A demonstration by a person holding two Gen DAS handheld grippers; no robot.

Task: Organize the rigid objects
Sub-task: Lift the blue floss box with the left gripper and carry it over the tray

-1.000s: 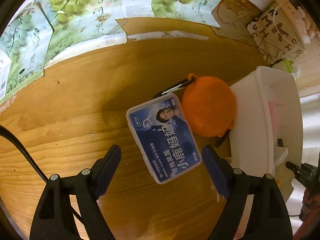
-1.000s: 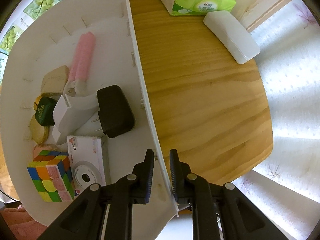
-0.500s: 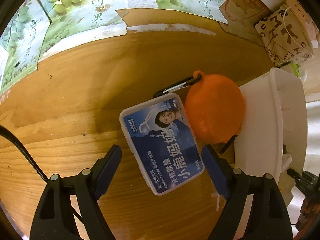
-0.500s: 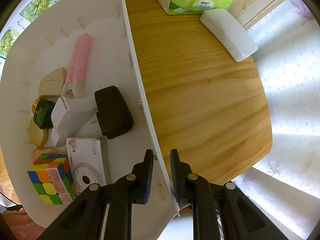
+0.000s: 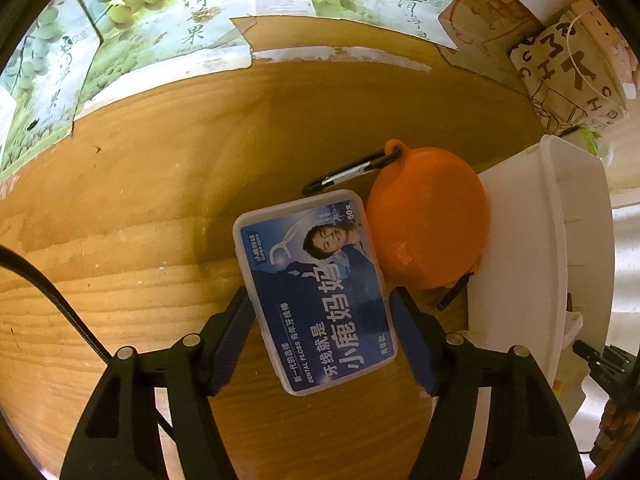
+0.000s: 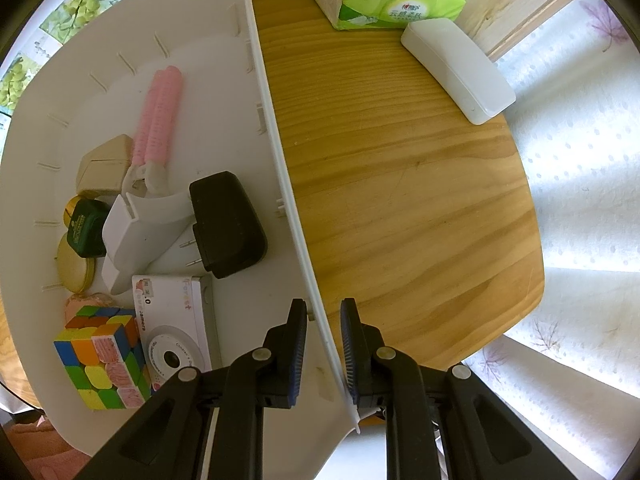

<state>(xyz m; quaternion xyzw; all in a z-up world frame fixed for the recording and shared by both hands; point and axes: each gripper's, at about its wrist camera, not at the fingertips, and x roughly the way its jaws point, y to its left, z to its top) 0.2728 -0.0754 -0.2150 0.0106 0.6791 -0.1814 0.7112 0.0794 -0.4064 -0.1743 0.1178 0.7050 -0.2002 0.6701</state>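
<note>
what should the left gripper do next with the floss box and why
Probably finish closing. The left gripper has just been closing; its fingers flank the floss box, not clearly pressing. The right gripper straddles the bin's wall, so a lift into it likely follows.

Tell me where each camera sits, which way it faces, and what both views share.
Left wrist: on the left gripper, facing down at the dental floss box between its closing jaws, beside the orange pouch.
Right wrist: on the right gripper, facing down, clamping the bin's rim.
Shared: white bin, wooden table.
</note>
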